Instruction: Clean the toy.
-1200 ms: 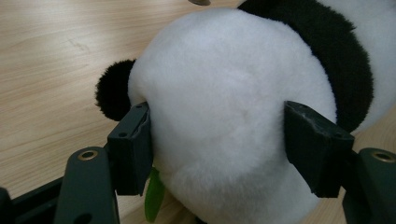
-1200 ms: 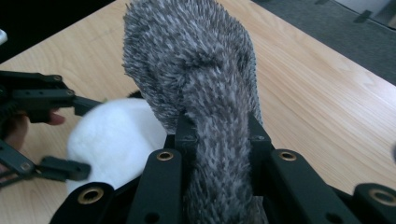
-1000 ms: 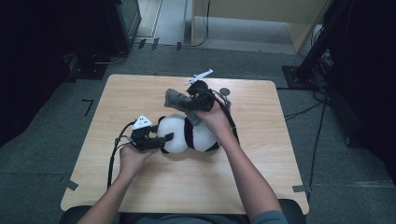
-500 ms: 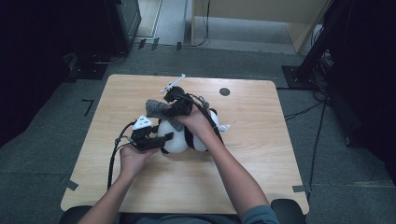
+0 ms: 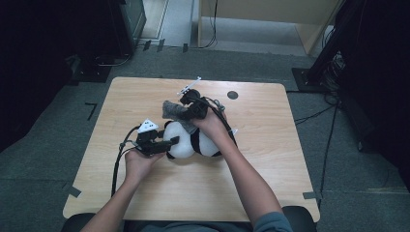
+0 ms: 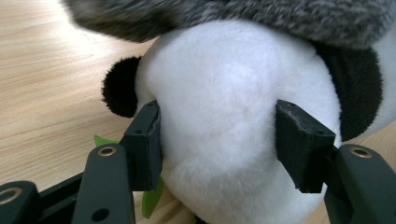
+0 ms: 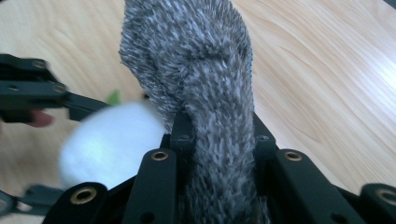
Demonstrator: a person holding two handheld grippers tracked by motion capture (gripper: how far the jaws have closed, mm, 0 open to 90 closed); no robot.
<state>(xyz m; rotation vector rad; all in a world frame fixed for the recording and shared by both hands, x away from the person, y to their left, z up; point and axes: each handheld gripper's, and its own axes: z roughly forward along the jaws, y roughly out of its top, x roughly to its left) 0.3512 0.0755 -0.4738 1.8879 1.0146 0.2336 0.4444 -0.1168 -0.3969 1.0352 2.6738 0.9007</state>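
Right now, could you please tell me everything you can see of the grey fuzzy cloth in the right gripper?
The grey fuzzy cloth is a soft, long-piled piece, mottled dark grey and white, like a knitted scarf or small hat. The right gripper is shut on one end, bunching it between the jaws. The free end spreads wider and hangs just over the plush panda's white head, above the wooden table. Whether it touches the head I cannot tell.

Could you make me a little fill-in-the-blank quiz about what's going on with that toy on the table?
1. The left gripper has its jaws around the plush panda's ____ head.
2. The right gripper is shut on a fuzzy ____ cloth.
3. The table is made of ____.

Missing words: white; grey; wood
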